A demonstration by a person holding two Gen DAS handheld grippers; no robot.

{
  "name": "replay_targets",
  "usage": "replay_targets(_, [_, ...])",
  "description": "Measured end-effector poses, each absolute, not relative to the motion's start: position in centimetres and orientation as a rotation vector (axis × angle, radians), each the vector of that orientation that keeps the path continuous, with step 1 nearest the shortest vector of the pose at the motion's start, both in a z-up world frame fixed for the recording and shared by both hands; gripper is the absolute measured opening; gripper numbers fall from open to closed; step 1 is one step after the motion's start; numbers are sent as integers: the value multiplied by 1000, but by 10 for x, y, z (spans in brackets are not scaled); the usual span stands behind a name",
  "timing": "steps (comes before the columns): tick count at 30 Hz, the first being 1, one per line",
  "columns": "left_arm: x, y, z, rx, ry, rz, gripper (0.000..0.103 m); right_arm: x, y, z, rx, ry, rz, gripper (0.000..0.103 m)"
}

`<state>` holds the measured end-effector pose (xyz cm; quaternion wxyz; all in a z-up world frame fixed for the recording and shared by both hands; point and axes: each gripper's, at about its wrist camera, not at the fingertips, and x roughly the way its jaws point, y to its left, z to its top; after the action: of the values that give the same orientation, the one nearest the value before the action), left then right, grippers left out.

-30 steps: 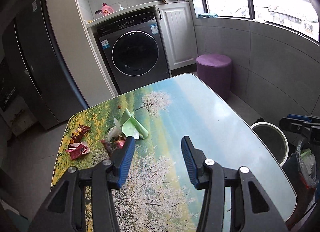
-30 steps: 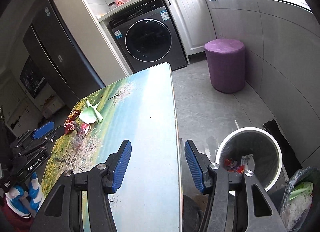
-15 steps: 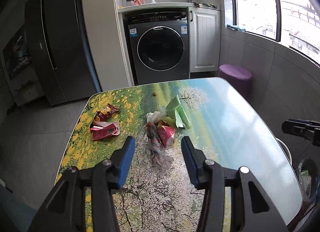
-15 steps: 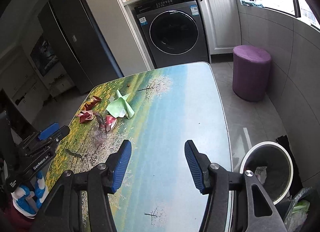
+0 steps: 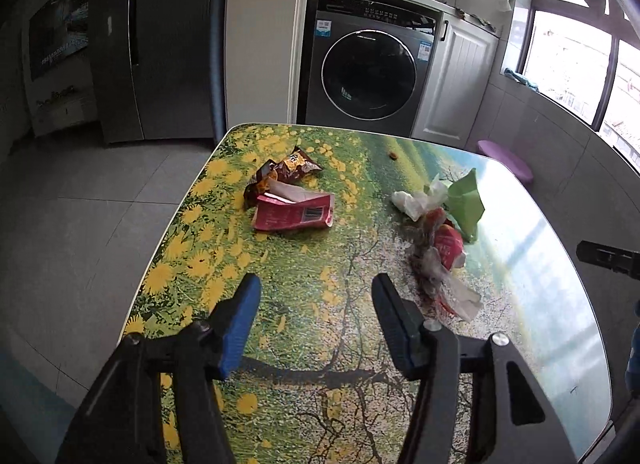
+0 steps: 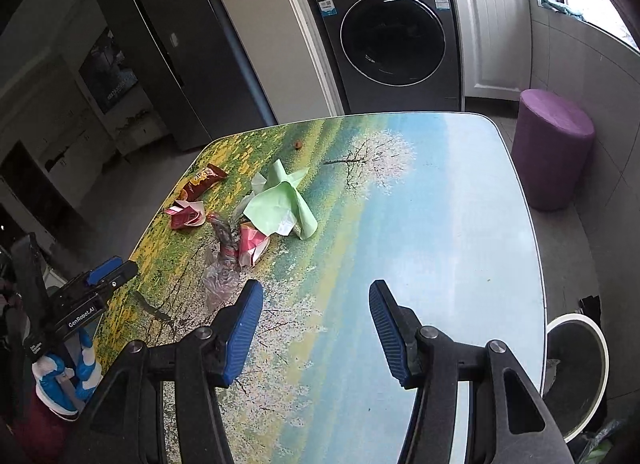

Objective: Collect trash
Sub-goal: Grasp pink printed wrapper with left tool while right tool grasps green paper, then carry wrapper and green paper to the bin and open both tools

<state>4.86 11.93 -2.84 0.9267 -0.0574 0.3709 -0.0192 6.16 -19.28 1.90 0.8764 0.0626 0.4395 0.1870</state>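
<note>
- Left claw [image 5: 316, 304]: above the near part of the table [image 5: 280, 404], tilted down at it. Its jaws have just been opening; they stand apart with only bare tabletop between the blue pads. Nothing held.
- Brown snack wrapper [image 5: 286, 170]: far left of the table, well ahead of the left claw and a little left of it. It overlaps the back of the pink-red packet.
- Pink-red packet [image 5: 294, 214]: flat on the table, nearest piece straight ahead of the left claw, clearly apart from the pads.
- Small brown crumb [image 5: 393, 155]: alone near the far table edge.
- Clear crumpled plastic [image 5: 444, 284]: ahead and right of the left claw's right pad, close beside it, not touching. It runs back into a red-and-white wrapper [image 5: 448, 244].
- White tissue [image 5: 416, 200] and green paper [image 5: 466, 200]: behind that heap, further from the left claw.
- Right claw [image 6: 316, 314]: over the blue-sky part of the table, jaws half open, nothing between them. The clear plastic lies just left of and ahead of its left pad; the green paper sits further ahead-left.
- Waste bin [image 6: 576, 368]: on the floor off the table's right edge, right of the right claw.
- Purple stool [image 6: 554, 148]: on the floor past the table's far right corner.
</note>
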Motion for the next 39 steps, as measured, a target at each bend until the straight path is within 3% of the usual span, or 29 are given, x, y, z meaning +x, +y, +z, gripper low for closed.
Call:
replay_targets(7, [108, 147, -39, -289, 802, -27, 63, 112, -170, 9, 141, 922, 466, 53])
replay_targets(11, [135, 162, -46, -387, 799, -3, 73, 138, -156, 7, 127, 908, 499, 63])
replay_targets(23, [180, 158, -76, -398, 863, 66, 73, 189, -124, -24, 80, 950, 548, 65])
replay_targets(25, [178, 154, -76, -381, 860, 69, 63, 190, -127, -31, 88, 965, 546, 59])
replay_targets(26, [176, 152, -76, -371, 858, 72, 59, 190, -129, -34, 96, 971, 546, 47])
replay_targets(27, [175, 150, -77, -371, 858, 70, 57, 189, -132, -36, 107, 971, 548, 46])
replay_targets(29, [172, 148, -78, -381, 857, 60, 37, 184, -139, -35, 117, 961, 542, 41])
replay_targets(32, [165, 144, -78, -396, 855, 43, 24, 175, -148, -32, 115, 950, 528, 35])
replay_targets(39, [136, 127, -63, -391, 825, -28, 17, 143, -178, -24, 160, 929, 509, 31])
